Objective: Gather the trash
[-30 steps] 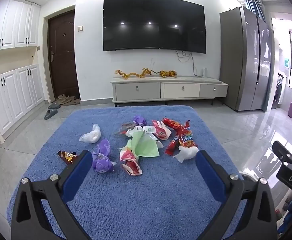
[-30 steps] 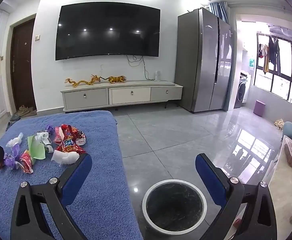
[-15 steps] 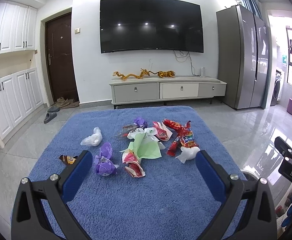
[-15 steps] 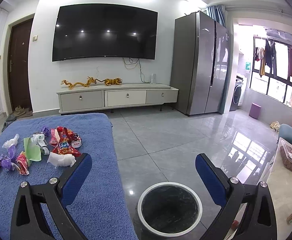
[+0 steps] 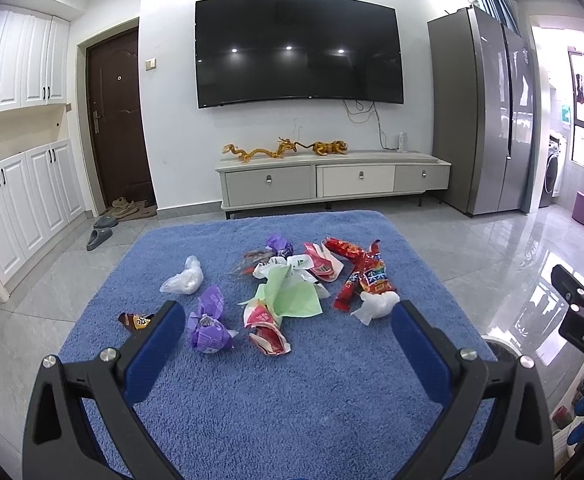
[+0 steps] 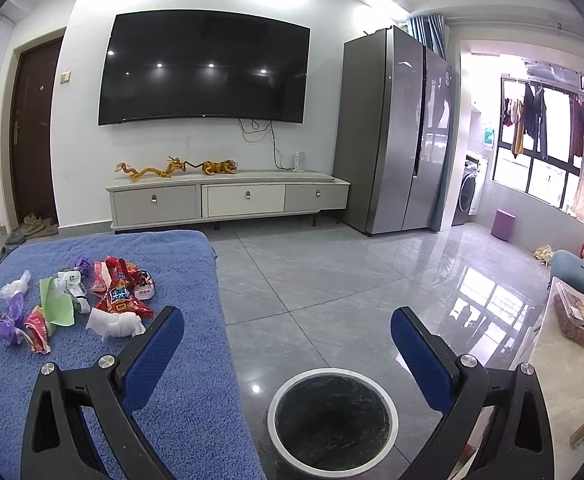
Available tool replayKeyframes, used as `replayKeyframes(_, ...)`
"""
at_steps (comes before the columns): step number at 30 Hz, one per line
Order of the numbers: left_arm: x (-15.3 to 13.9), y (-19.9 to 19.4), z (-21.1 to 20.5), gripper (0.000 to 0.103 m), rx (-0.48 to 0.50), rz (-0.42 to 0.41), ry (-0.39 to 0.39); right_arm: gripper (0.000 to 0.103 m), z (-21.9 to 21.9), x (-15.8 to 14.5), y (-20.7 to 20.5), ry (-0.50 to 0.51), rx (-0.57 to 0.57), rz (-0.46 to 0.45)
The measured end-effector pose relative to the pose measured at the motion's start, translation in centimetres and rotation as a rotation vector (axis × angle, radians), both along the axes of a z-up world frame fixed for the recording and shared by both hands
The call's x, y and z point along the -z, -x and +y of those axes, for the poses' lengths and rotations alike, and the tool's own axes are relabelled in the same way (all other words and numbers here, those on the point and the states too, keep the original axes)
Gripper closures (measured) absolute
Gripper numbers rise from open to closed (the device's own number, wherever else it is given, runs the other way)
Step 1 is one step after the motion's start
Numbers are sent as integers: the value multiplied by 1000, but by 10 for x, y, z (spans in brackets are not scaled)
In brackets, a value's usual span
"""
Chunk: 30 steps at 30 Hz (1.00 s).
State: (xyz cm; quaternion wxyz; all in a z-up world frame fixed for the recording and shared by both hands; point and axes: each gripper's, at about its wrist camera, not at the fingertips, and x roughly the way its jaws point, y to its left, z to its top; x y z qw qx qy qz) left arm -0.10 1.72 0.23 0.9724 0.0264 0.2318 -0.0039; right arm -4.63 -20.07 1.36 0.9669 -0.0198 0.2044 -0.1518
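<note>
Black hand-held gripper (image 5: 285,332), blue pads (image 5: 153,350)

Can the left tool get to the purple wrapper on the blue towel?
Probably yes. The left tool is open and empty, and the purple wrapper lies uncovered on the blue towel just ahead, beside its left finger, with nothing between them.

Wrappers (image 5: 287,288) lie clustered on the worktop (image 5: 292,400); the bin (image 6: 332,416) stands on the floor right of it.
</note>
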Motion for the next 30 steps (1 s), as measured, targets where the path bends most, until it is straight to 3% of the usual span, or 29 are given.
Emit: replayKeyframes(30, -3, 7, -2, 0, -31, -71, -7, 0, 2, 1, -1, -2, 0, 9)
